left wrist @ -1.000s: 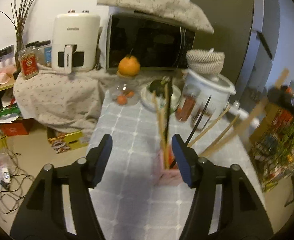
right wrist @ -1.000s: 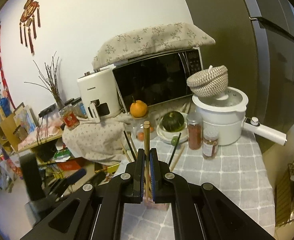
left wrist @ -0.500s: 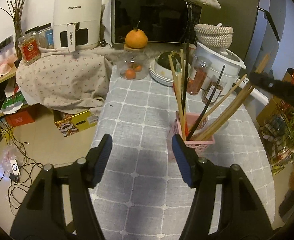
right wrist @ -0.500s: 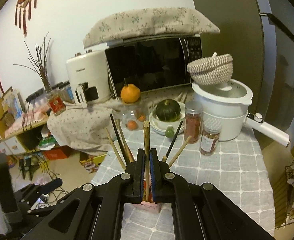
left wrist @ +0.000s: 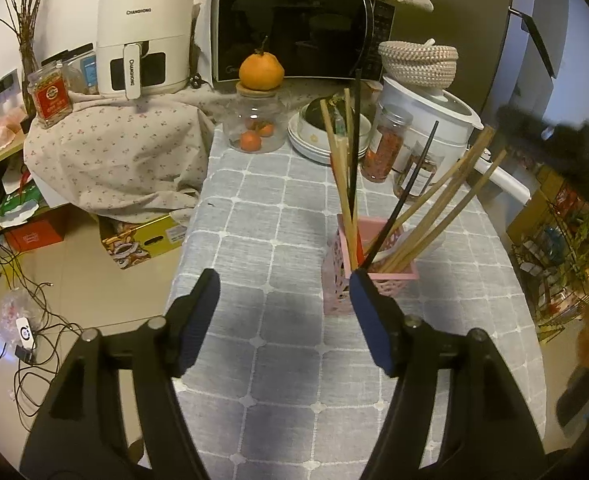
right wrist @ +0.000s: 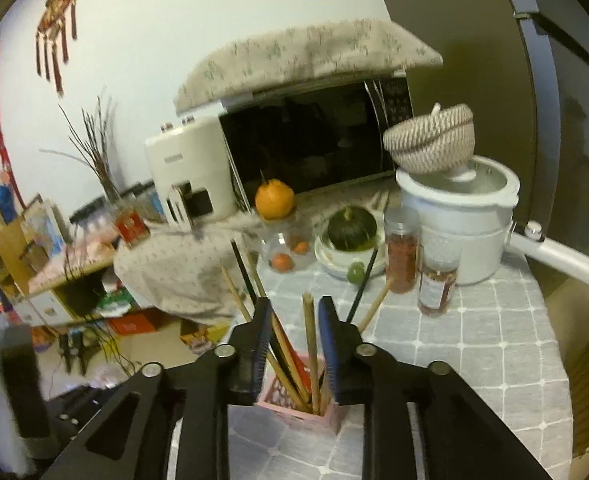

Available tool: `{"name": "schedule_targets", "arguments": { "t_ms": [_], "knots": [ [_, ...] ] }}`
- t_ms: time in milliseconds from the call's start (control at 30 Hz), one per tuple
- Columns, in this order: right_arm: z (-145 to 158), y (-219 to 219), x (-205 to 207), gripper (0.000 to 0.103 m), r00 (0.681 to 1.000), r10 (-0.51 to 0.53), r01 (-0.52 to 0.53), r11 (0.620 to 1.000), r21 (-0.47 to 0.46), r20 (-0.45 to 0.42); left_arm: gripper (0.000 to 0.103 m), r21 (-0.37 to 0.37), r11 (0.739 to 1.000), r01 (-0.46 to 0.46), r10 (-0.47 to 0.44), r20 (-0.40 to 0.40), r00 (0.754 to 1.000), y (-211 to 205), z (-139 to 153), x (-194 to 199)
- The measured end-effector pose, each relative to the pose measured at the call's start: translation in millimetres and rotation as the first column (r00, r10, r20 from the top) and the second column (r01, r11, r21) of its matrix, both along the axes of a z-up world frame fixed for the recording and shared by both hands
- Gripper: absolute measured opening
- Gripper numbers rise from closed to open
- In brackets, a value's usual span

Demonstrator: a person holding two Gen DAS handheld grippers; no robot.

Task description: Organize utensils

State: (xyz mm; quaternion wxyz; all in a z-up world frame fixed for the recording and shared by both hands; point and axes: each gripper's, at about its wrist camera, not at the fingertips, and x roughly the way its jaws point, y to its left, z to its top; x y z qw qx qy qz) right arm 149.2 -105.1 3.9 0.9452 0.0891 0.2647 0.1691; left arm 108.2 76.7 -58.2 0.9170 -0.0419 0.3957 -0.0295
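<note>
Chopsticks dropped into the pink holder, both tongs released.

Nearest, the right tongs (right wrist: 296, 320) have just been opening; a light wooden chopstick (right wrist: 309, 336) stands between the parted pads, free of them, its foot in the pink holder (right wrist: 294, 406) on the counter (right wrist: 474, 360). The left tongs (left wrist: 282, 308) have opened further and hold nothing, just left of the holder. Chopsticks are stiff, smooth and likely to slip, best pinched mid-shaft; the lattice holder looks light and tippy. Farther off stand spice jars (right wrist: 402, 256).
</note>
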Motion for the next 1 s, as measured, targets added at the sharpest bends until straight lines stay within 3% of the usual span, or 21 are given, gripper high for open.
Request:
{"name": "schedule_targets", "arguments": {
  "t_ms": [33,167,300,633,833,1000],
  "knots": [
    [4,-1,-3,0.043,1.000,-0.004,0.004,1.000,0.004,0.012,0.070,-0.003,1.000,0.002,-0.002,0.001,1.000,0,0,-1],
    [26,-14,-25,0.054,0.997,-0.023,0.021,1.000,0.023,0.080,0.074,-0.008,1.000,0.012,-0.012,0.008,1.000,-5,5,-6],
    [40,-27,-48,0.073,0.991,-0.058,0.058,0.998,0.009,0.121,0.079,-0.009,1.000,0.019,-0.019,0.018,1.000,-10,12,-15],
    [41,-52,-91,0.088,0.984,-0.144,0.155,0.982,-0.110,0.107,0.098,0.023,0.999,0.022,-0.025,0.114,0.993,-28,43,-51],
    [31,-63,-113,0.102,0.979,-0.193,0.202,0.961,-0.188,0.066,0.102,0.070,0.998,0.010,-0.021,0.156,0.988,-41,55,-75],
    [22,-66,-124,0.103,0.972,-0.232,0.233,0.933,-0.274,0.036,0.102,0.115,0.993,0.015,-0.036,0.180,0.983,-53,58,-89]
  ]
}}
